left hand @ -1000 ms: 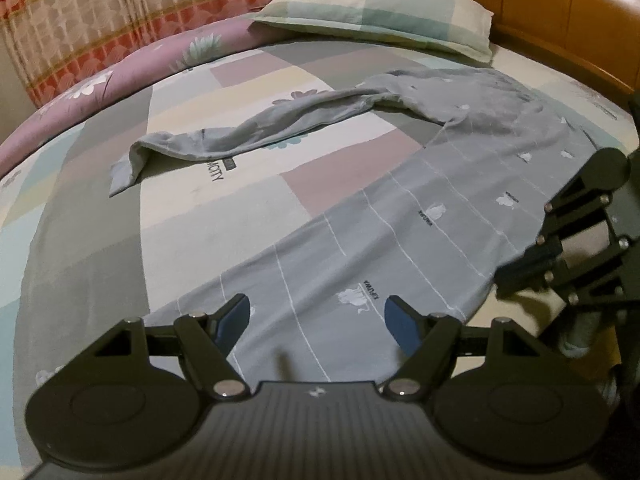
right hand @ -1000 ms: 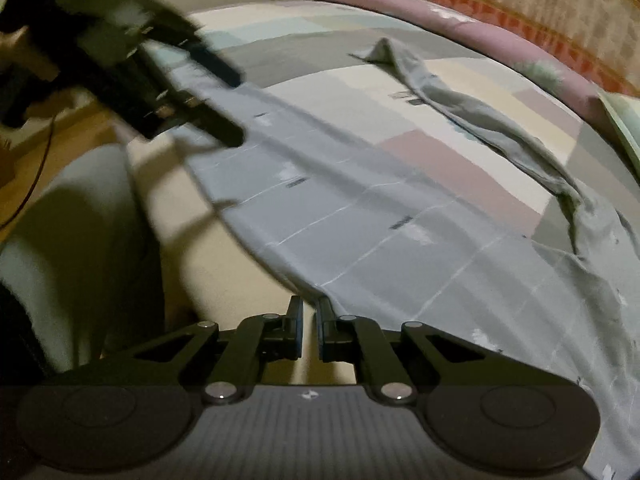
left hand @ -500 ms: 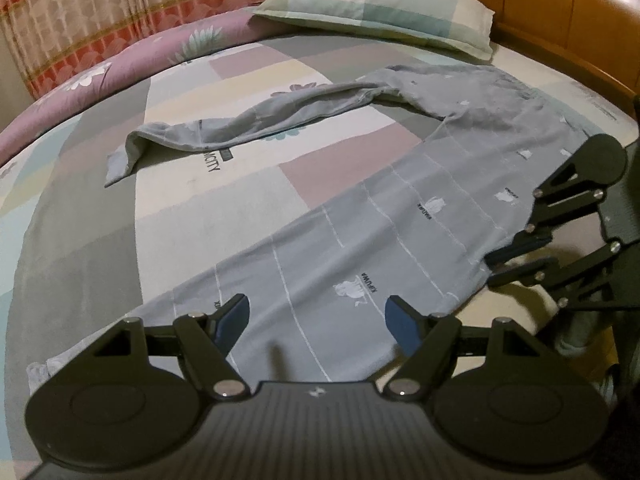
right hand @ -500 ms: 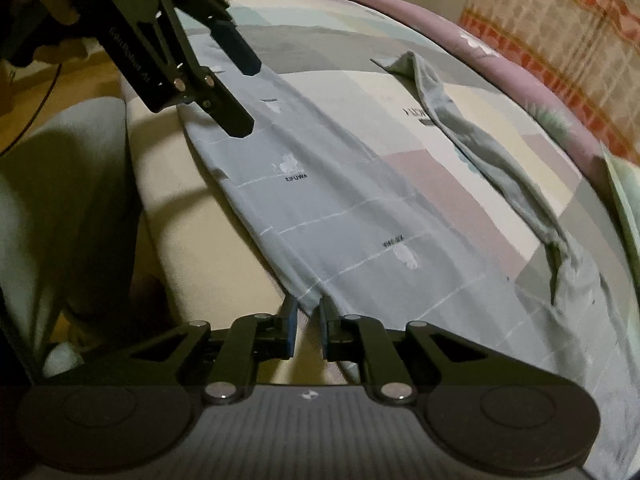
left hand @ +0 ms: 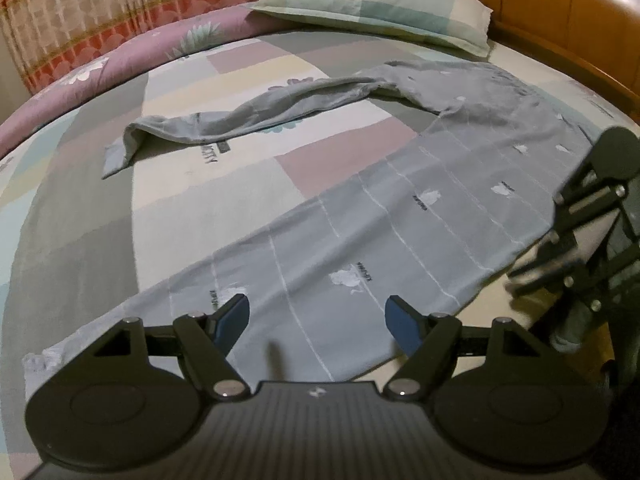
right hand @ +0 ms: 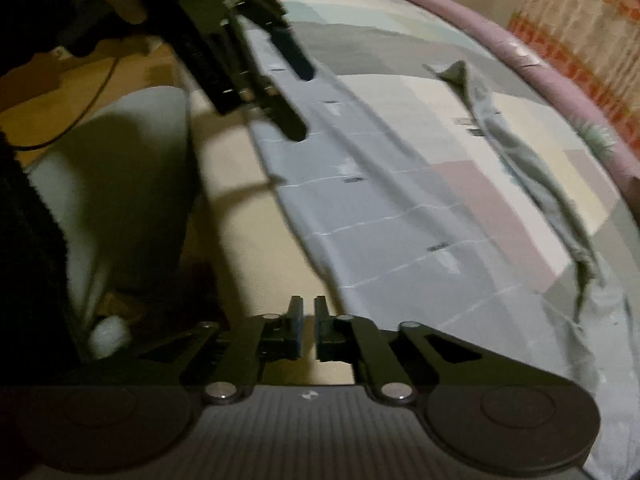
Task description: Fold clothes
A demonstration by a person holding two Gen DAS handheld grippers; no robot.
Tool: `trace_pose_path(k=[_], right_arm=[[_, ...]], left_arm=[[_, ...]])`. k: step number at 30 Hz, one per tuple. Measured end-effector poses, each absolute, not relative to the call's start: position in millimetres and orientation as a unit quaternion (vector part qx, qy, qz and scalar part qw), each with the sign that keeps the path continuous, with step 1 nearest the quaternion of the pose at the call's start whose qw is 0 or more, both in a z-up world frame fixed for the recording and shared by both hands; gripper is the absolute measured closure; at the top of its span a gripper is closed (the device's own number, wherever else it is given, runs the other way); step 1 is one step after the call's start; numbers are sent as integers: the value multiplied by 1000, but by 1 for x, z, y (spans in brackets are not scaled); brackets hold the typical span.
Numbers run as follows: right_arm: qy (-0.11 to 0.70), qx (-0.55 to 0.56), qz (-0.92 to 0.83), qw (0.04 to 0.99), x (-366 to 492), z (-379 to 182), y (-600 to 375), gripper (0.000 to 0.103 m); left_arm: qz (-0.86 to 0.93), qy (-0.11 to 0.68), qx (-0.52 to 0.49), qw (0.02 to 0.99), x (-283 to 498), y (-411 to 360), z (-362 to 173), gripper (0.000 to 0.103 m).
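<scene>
Grey printed trousers (left hand: 400,216) lay on bed (left hand: 192,216), near leg flat, far leg rumpled toward pillow (left hand: 376,4). Left claw (left hand: 316,318) released; right claw (right hand: 307,320) clenched, empty.

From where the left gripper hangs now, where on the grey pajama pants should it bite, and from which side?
Take the flat near leg of the grey pajama pants at its cuff end, coming in from the bed's near edge. That leg lies smooth and its hem sits free on the bedsheet, just left of the open left gripper. The far leg is rumpled, a worse start.
</scene>
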State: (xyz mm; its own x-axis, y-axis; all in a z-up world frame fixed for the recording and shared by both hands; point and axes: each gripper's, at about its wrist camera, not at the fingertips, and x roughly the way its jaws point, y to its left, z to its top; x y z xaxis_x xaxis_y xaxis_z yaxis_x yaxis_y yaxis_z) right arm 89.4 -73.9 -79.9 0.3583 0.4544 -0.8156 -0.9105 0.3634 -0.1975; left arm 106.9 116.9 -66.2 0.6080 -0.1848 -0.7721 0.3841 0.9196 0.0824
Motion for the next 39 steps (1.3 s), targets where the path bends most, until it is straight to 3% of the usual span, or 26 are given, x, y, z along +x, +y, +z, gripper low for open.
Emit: trace_pose_path(k=[5, 10, 16, 18, 19, 25, 26, 27, 35, 39], right_arm=[[331, -339, 438, 763, 96, -87, -71, 90], [374, -307, 440, 757, 101, -86, -79, 90], [373, -279, 392, 793, 103, -80, -95, 81], [369, -242, 359, 822, 111, -78, -99, 57], [367, -223, 342, 836, 116, -77, -101, 52], [411, -145, 268, 859, 120, -96, -141, 40], [413, -134, 264, 861, 116, -96, -155, 30], [423, -121, 258, 860, 112, -96, -168, 27], [412, -38, 62, 908, 141, -90, -273, 27], [431, 8, 42, 901, 146, -104, -313, 27]], left_arm=[[-184, 422, 127, 879, 109, 104, -75, 27], [-186, 475, 144, 848, 112, 97, -100, 27], [-187, 447, 157, 861, 107, 96, -82, 25], [-189, 434, 139, 870, 115, 92, -75, 24], [-188, 435, 132, 870, 120, 89, -78, 24], [-165, 465, 101, 864, 130, 92, -102, 21], [-165, 470, 100, 861, 126, 95, -102, 19], [-161, 474, 104, 859, 125, 96, -100, 19], [-151, 451, 129, 870, 138, 78, -77, 19], [-152, 465, 121, 864, 148, 63, -90, 19]])
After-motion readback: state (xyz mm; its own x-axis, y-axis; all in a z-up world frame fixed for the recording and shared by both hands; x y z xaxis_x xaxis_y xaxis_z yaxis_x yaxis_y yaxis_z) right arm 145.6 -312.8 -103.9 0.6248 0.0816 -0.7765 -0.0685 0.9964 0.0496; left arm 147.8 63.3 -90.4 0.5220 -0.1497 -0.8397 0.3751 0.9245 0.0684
